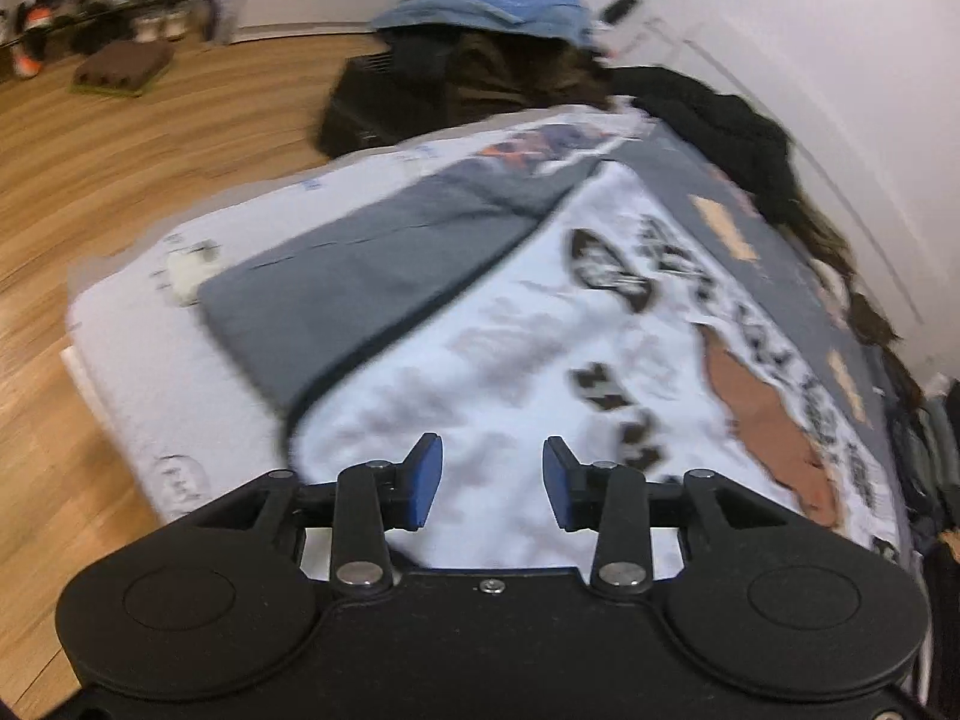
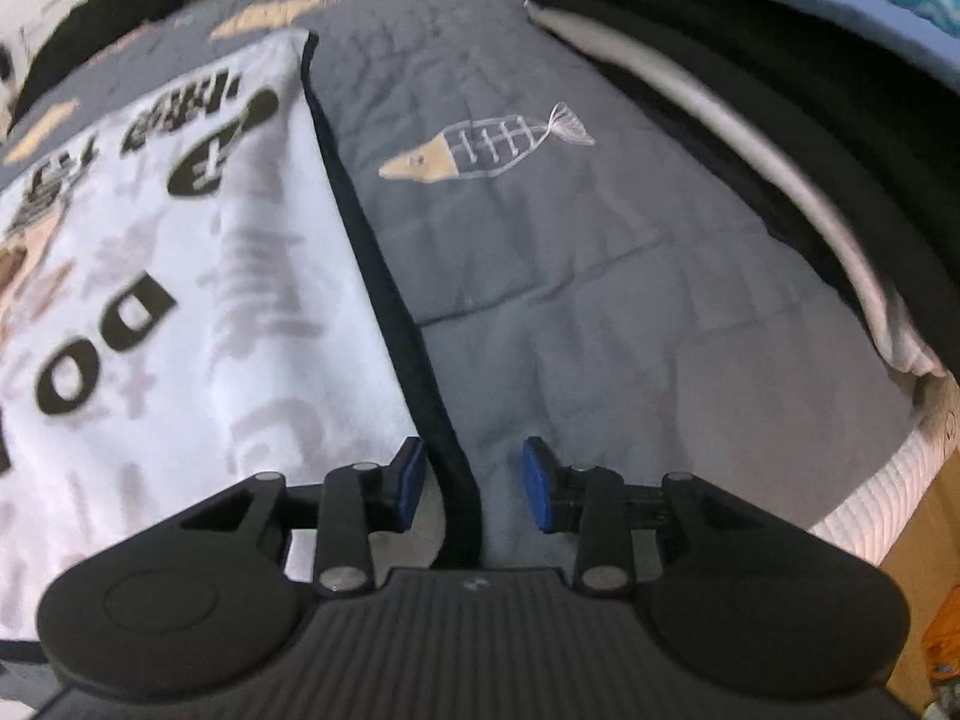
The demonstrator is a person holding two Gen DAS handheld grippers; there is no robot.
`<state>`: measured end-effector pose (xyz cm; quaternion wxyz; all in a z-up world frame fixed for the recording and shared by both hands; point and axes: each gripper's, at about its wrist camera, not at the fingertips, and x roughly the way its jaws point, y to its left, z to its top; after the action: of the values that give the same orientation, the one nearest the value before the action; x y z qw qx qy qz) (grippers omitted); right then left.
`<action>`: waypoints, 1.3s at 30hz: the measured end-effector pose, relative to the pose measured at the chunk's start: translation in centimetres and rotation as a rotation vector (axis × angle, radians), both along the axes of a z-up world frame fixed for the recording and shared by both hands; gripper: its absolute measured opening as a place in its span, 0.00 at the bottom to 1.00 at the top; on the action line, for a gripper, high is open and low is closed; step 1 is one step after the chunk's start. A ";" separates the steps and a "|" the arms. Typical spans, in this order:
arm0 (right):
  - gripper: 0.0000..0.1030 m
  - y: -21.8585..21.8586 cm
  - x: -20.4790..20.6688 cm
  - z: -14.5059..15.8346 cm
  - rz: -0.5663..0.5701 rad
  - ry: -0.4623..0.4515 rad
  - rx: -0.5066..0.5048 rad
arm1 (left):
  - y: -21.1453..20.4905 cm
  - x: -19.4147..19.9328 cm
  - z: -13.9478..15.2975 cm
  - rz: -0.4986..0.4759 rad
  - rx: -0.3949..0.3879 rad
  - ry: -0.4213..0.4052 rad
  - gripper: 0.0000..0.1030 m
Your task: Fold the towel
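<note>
Both tilt down at the towel (image 1: 510, 330): left gripper (image 1: 492, 486) parted, empty; right gripper (image 2: 471, 483) parted, straddling its dark hem, twelve o'clock.

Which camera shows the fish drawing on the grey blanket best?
The right wrist view: the fish sits whole and fairly sharp on the blanket, right of the towel. The left wrist view shows only blurred tan patches along the blanket's far side, no clear fish.
</note>
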<state>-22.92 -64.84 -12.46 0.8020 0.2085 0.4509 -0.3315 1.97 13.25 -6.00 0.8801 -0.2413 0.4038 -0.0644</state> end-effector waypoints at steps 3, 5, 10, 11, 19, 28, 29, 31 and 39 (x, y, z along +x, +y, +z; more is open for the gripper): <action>0.32 -0.4 -0.3 -0.4 -0.016 -0.013 0.029 | -3.6 0.4 2.2 -0.105 0.015 -0.045 0.36; 0.20 -0.5 -0.6 -0.1 -0.022 -0.037 0.057 | -6.5 0.7 3.7 -0.179 0.021 -0.081 0.37; 0.02 -0.8 -1.9 1.6 -0.056 -0.113 0.093 | -15.7 0.5 6.4 -0.377 0.005 -0.167 0.42; 0.01 -1.0 -2.3 2.0 -0.063 -0.126 0.090 | -17.7 0.3 6.7 -0.419 0.000 -0.181 0.42; 0.01 -1.8 -3.0 2.9 -0.039 -0.078 0.077 | -31.6 -3.0 5.3 -0.694 -0.035 -0.162 0.46; 0.11 -2.1 -2.0 2.9 -0.014 -0.108 0.057 | -34.1 -5.5 2.2 -0.769 0.032 -0.097 0.47; 0.15 -1.9 -1.9 3.1 -0.010 -0.134 0.059 | -33.3 -5.0 2.2 -0.744 0.023 -0.096 0.47; 0.19 -1.4 -1.5 3.3 0.000 -0.186 0.065 | -31.7 -4.0 2.4 -0.689 0.021 -0.098 0.48; 0.30 1.1 1.2 1.7 0.034 -0.102 0.077 | -22.9 -0.5 3.7 -0.427 0.030 -0.105 0.52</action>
<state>-21.74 -63.72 -10.79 0.8210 0.2482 0.4253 -0.2890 1.49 -9.60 -2.28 0.8698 -0.1334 0.4002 -0.2558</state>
